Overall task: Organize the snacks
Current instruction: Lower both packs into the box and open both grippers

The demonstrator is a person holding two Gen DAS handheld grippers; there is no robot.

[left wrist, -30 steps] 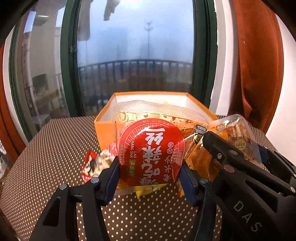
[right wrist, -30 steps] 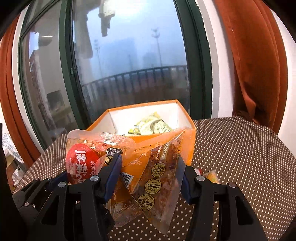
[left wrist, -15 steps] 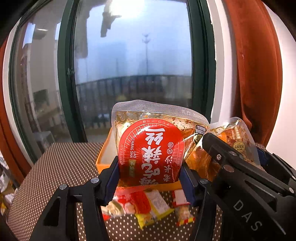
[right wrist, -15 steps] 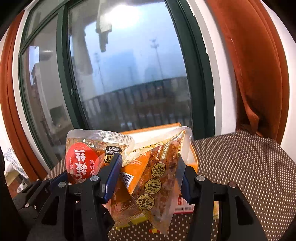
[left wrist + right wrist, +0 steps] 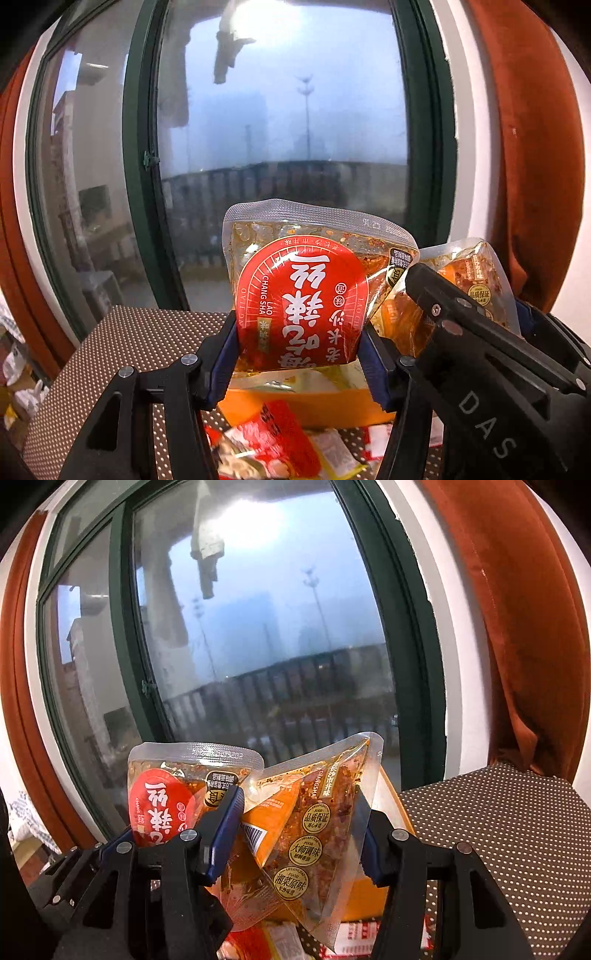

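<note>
My left gripper point(image 5: 299, 358) is shut on a clear snack pouch with a round red label point(image 5: 306, 291) and holds it high above the table. My right gripper point(image 5: 299, 834) is shut on a clear pouch with an orange label and gold seals point(image 5: 310, 819), close on the right of the other pouch. The red-label pouch also shows in the right wrist view point(image 5: 166, 805), and the orange pouch in the left wrist view point(image 5: 465, 288). The orange box point(image 5: 306, 402) sits below both pouches, mostly hidden. Loose snack packets point(image 5: 273, 439) lie on the table in front of it.
A brown dotted tablecloth point(image 5: 509, 834) covers the table. A large green-framed window point(image 5: 280, 129) stands right behind it. A rust curtain point(image 5: 517, 627) hangs at the right. Clutter shows low at the far left point(image 5: 14, 373).
Both grippers have risen with their pouches. The box and loose packets have dropped low in the views, and the window now fills most of each frame.
</note>
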